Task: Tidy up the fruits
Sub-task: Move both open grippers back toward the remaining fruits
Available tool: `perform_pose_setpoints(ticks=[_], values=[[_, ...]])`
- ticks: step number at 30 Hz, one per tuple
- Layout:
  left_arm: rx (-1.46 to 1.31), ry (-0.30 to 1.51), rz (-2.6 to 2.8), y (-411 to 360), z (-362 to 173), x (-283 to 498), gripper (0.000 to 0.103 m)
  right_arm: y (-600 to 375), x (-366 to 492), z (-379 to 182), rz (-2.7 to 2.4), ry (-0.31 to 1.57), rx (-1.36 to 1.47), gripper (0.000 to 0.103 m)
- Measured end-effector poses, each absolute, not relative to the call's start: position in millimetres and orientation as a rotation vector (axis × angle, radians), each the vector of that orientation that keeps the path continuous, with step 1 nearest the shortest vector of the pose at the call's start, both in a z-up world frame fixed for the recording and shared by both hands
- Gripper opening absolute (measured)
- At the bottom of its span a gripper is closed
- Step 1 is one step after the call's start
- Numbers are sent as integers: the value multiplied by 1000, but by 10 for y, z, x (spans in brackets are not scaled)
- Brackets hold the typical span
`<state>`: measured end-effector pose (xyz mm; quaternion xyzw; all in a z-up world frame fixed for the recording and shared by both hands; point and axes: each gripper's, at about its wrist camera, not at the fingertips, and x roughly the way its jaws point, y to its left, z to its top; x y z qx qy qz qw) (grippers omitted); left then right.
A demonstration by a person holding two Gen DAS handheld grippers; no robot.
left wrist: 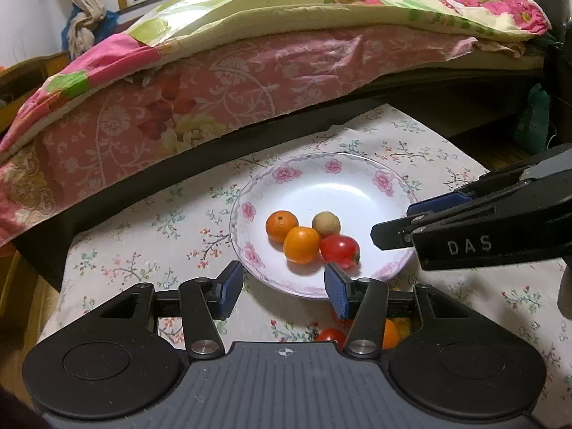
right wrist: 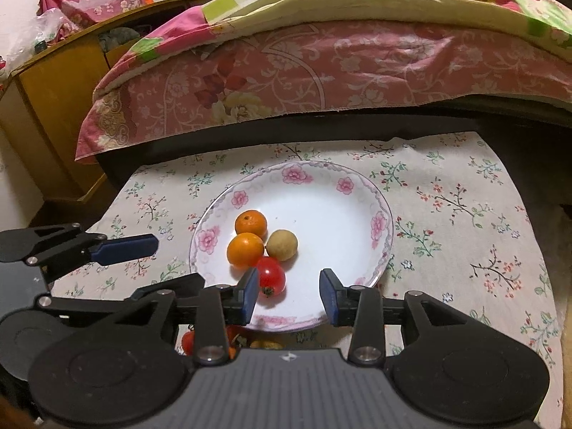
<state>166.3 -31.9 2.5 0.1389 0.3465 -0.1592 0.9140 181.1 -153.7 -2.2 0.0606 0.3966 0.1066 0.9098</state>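
From my left wrist, my left gripper [left wrist: 284, 287] has its jaws spread with nothing between them, hanging over the near rim of the plate [left wrist: 357, 164], which sits mid-cloth on the tablecloth [left wrist: 143, 243]. On the plate 4 fruits huddle touching: 2 oranges [left wrist: 301, 245], a tan round fruit [left wrist: 325, 224] and a red tomato [left wrist: 339, 251], the tomato nearest me, just beyond my right-hand pad. More fruit [left wrist: 330, 336] lies on the cloth under my body, between the plate and the cloth's near edge, mostly hidden. From my right wrist, my right gripper [right wrist: 289, 295] also stands open and empty over the plate's [right wrist: 388, 228] near rim; the tomato [right wrist: 271, 277] lies just beside my left-hand pad, its stem end turned toward me. The loose fruit [right wrist: 187, 343] peeks out low and left of my jaws, so I judge my left hand the nearer for it.
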Motion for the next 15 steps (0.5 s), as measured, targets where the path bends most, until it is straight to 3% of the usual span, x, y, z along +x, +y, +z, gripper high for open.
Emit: perform_pose_setpoints(ticks=[15], values=[[293,768,-382,-308,-56,1218,67,-1556,1435,-4,207,866,152,38]])
